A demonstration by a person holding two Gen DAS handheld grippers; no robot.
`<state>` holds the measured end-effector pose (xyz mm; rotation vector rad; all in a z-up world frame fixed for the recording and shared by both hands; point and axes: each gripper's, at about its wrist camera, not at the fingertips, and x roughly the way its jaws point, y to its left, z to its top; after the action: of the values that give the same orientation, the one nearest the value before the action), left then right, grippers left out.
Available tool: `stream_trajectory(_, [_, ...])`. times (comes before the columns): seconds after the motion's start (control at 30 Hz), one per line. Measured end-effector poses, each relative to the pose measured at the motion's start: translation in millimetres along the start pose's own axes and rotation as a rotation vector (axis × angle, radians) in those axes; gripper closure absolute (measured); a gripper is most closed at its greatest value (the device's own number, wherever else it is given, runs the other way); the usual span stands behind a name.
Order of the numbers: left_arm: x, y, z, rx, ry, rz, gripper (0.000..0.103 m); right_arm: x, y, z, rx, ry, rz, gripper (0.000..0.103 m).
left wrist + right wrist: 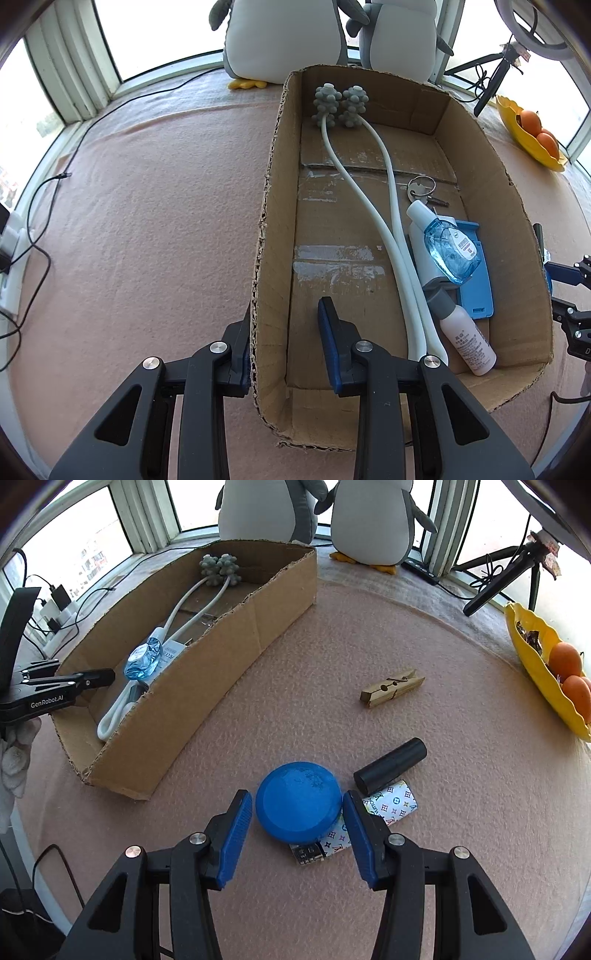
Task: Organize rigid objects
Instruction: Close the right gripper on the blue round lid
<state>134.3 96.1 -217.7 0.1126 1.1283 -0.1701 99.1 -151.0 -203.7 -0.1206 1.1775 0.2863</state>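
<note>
Two claws show: the left claw (286,325) is clenched on the cardboard box (517,206) wall, and the right claw (297,825) stands released around the blue disc (298,800), which lies on the pink bench (443,830) partly over a patterned case (397,801)

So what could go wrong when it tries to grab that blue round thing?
The blue disc lies partly on the patterned lighter, so it may tip or slide as the right gripper closes, and its rounded edge could slip out. The black cylinder lies close by and might get knocked and roll. The left gripper is clamped on the cardboard box wall; a tug could shift the box.
</note>
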Motion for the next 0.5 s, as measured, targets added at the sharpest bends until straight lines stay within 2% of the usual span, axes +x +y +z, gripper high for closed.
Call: stream_trajectory(0.5, [0.0,2.3,-0.3,-0.010,-0.003,-0.016,0.074,17.4,20.7,5.1,-0.085,0.054,-0.026,0.056])
